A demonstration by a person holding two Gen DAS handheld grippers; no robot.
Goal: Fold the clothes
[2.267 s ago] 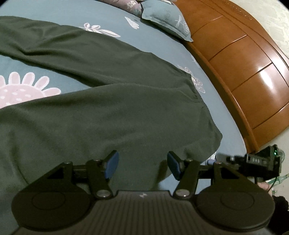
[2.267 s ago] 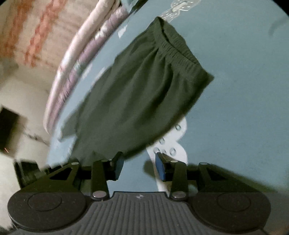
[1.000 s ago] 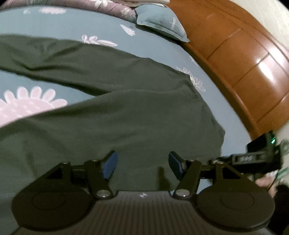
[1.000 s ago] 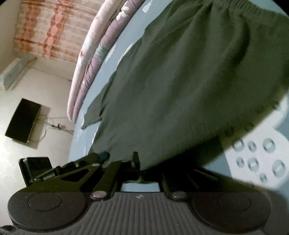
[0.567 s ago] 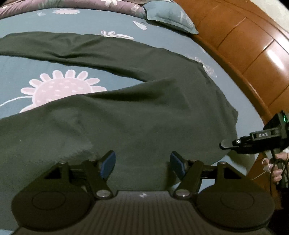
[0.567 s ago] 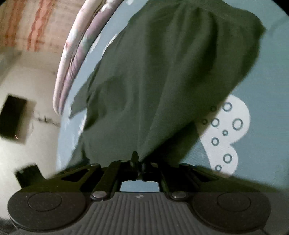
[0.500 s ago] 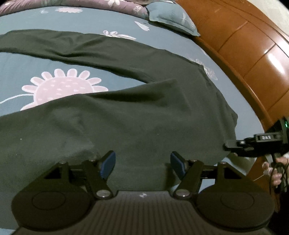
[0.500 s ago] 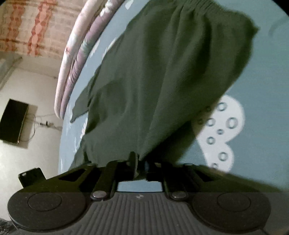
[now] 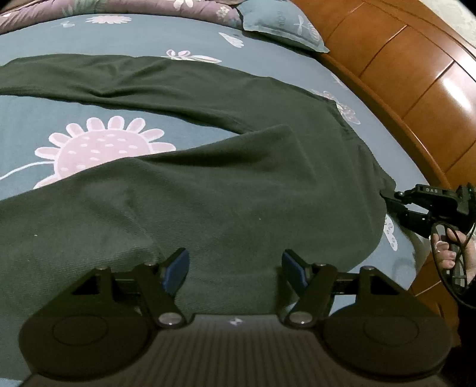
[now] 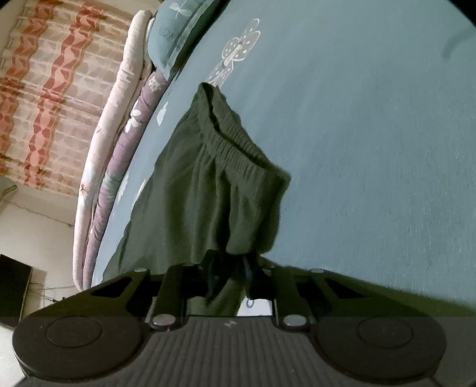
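Dark green trousers (image 9: 226, 190) lie spread on the blue bedsheet (image 9: 26, 128), legs stretching off to the left. My left gripper (image 9: 235, 266) hovers open over the near trouser leg, nothing between its blue pads (image 9: 175, 268). In the right wrist view my right gripper (image 10: 230, 275) is shut on the trousers (image 10: 214, 193) at the waistband corner, and the cloth hangs taut from it toward the elastic waistband (image 10: 238, 146). That same right gripper (image 9: 386, 198) shows at the right edge of the left wrist view, held by a hand (image 9: 449, 250).
A wooden headboard (image 9: 416, 89) runs along the right side of the bed. A blue pillow (image 9: 282, 23) and a folded purple quilt (image 10: 125, 143) lie at the far end. Patterned curtains (image 10: 44, 89) and the floor show beyond the bed's edge.
My right gripper has closed on the waistband corner and lifted it, pulling the cloth taut. The left gripper has risen and drawn back a little, still open.
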